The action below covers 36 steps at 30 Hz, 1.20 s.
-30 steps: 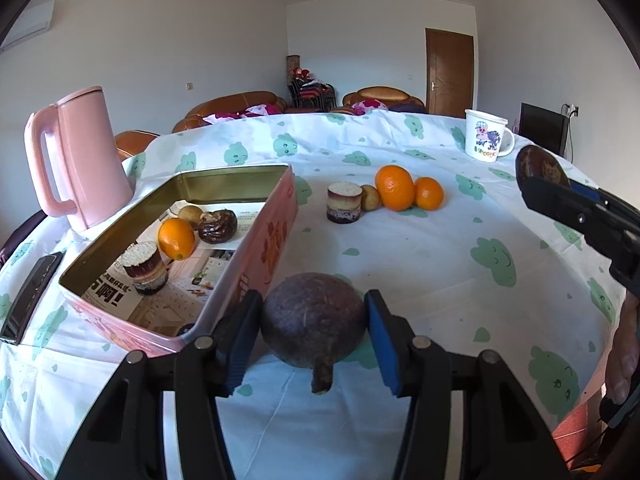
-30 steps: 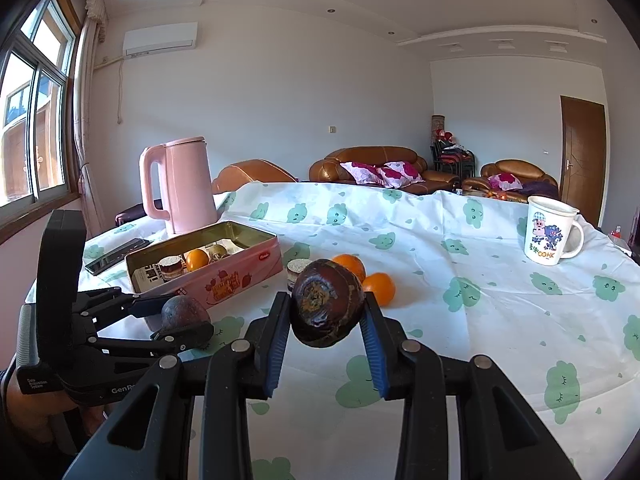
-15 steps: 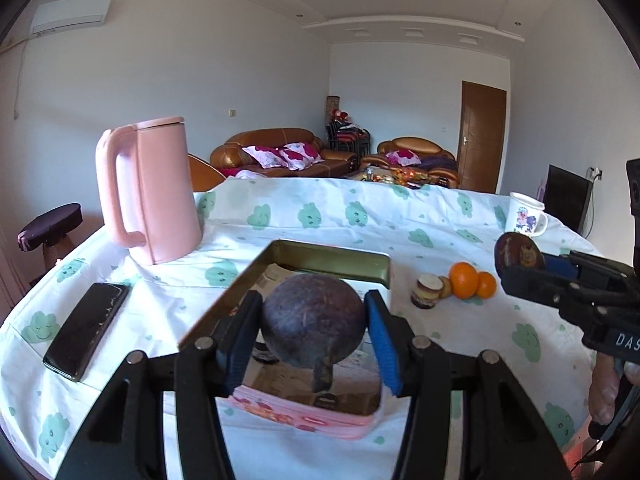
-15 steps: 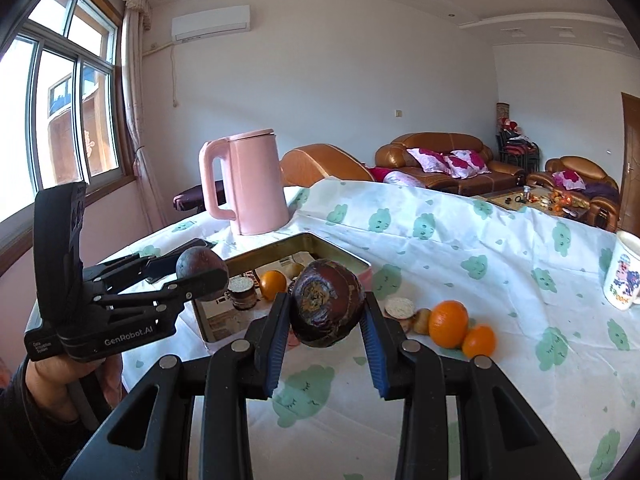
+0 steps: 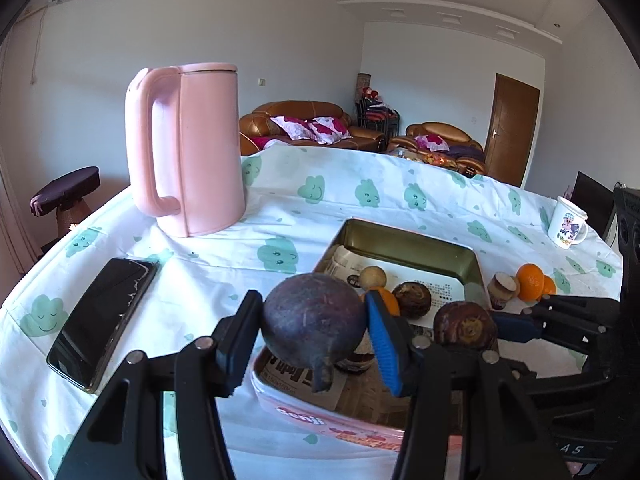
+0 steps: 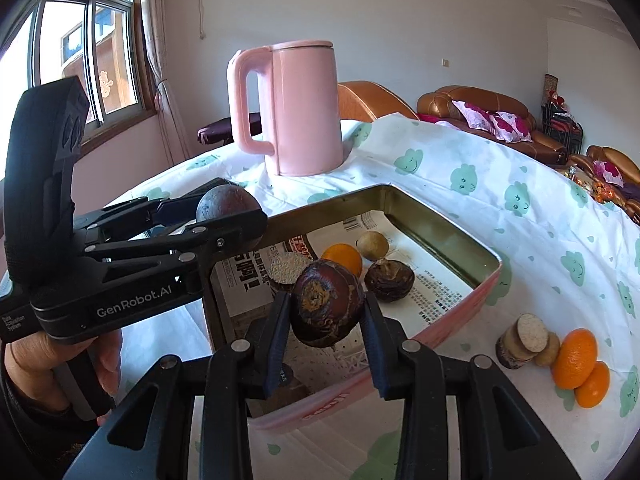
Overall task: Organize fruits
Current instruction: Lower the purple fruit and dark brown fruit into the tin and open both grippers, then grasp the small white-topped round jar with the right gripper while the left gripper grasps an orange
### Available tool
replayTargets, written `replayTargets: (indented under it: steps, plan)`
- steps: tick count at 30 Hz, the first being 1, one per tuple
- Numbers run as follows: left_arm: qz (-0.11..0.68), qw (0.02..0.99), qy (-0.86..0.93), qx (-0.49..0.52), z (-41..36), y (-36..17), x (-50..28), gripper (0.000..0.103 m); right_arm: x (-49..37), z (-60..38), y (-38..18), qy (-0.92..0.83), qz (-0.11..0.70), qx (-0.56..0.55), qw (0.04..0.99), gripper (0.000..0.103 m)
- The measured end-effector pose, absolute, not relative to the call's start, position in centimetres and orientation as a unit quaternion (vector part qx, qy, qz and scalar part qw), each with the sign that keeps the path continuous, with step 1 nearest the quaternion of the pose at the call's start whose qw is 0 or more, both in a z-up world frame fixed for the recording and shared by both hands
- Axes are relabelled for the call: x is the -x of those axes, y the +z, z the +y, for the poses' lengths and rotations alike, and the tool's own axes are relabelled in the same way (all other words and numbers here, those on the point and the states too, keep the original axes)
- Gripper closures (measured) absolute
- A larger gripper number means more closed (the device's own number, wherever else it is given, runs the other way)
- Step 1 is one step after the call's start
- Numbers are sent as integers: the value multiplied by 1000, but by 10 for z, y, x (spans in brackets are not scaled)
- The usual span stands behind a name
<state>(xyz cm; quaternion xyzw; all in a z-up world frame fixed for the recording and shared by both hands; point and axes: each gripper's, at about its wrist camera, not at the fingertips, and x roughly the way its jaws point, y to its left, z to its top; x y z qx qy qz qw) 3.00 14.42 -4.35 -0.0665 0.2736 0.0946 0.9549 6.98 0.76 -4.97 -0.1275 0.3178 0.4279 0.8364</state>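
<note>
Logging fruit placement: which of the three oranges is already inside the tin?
The lone orange on the newspaper inside the tin; the other two oranges sit together on the tablecloth outside it.

Both tools are matte black plastic, built of jointed link arms pinned with round silver screws. The left gripper (image 5: 314,322) has one black inner pad and one blue ribbed one; the right gripper (image 6: 326,314) carries dark blue ribbed pads on both jaws. Seen from the right wrist camera, the left tool's flat side bears white lettering, "GenRobot.AI", with smaller print near the rear, and a tall black block rises from its back end. The left hand (image 6: 52,364) around the handle shows bare, tanned, creased skin.
</note>
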Motion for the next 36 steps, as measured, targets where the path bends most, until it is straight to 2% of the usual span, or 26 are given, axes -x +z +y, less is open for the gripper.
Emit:
replayTargets:
  steps: [4,9,14,21,27,33,36]
  plan:
    - [280,953,96,63,144,-45,-32,48,-67,14,-56,431,326,141,829,64]
    - [251,960,105,61,137,-31,-24,25,-63,-1,-47,431,312,131,837,59]
    - [219,971,79,53,109,-13,-20,15,-66,-57,-39,392,291,127,864,59]
    - [228,973,15,20,38,-12,-48,15,-112,-152,-38,265,303,109,909,59]
    - [248,969,-7,-13,-9,-20,-81,15,-136,-175,-45,234,316,102,914,59]
    - [240,970,36,-9,13,-11,-85,14,-134,-138,-32,291,283,145,902,59]
    - [231,971,63,8,39,-3,-78,10,-143,-106,-39,321,303,174,880,59]
